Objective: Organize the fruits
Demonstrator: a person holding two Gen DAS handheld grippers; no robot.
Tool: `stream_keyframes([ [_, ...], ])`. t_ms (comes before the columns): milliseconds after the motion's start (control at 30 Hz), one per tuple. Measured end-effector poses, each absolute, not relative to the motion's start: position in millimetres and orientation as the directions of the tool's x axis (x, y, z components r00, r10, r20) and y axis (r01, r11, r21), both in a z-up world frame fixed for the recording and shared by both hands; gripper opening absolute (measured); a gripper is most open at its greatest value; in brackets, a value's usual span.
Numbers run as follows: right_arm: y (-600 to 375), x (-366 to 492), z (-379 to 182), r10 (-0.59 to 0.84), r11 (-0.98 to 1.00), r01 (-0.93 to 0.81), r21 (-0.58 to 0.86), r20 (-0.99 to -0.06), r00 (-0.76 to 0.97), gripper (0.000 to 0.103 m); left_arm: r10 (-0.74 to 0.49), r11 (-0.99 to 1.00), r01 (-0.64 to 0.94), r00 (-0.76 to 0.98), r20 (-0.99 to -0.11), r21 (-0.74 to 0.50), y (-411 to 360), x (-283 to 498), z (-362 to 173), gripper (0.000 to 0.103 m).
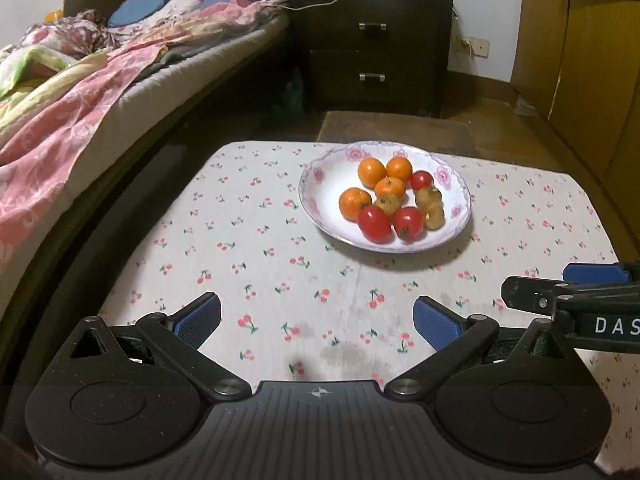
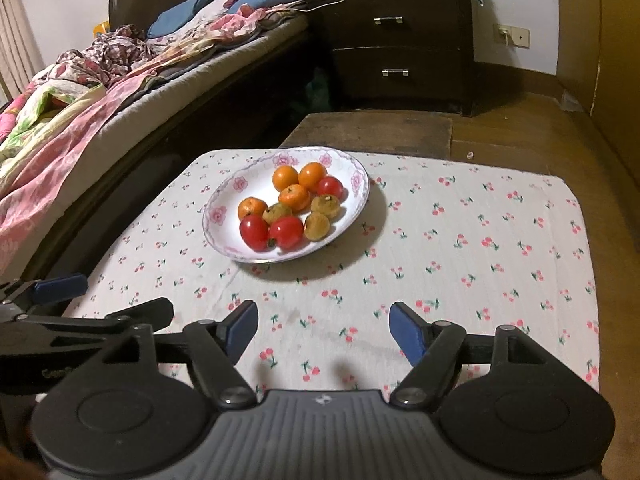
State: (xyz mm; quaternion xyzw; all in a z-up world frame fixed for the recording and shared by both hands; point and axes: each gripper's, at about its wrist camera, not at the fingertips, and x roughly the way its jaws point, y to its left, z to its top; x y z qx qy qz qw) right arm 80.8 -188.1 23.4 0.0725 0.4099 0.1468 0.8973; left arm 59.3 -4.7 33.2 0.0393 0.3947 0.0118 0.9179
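A white plate with a pink flower rim [image 1: 320,184] [image 2: 224,236] stands on the cherry-print tablecloth [image 1: 248,264] [image 2: 460,248]. It holds several oranges [image 1: 371,171] [image 2: 285,177], three red tomatoes [image 1: 374,218] [image 2: 253,232] and three brownish-yellow fruits [image 1: 428,197] [image 2: 317,225], all mixed together. My left gripper [image 1: 318,320] hovers open over the cloth, well short of the plate, nothing between its blue pads. My right gripper [image 2: 323,328] is likewise open and empty, near the table's front; it also shows at the right edge of the left wrist view [image 1: 560,284].
A bed with rumpled pink bedding [image 1: 80,92] [image 2: 80,112] runs along the left of the table. A dark two-drawer nightstand [image 1: 372,48] [image 2: 400,40] stands behind, with wooden floor [image 2: 520,136] and a wooden cabinet [image 1: 592,60] on the right.
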Motion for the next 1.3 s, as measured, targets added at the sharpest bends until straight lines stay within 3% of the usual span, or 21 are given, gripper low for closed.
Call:
stream_keyframes([
  [1300, -191, 14, 23, 0.322, 0.946, -0.179, 0.269, -0.729, 0.604, 0.079, 0.021, 0.999, 0.022, 0.609, -0.793, 0.043, -8, 7, 23, 0.103],
])
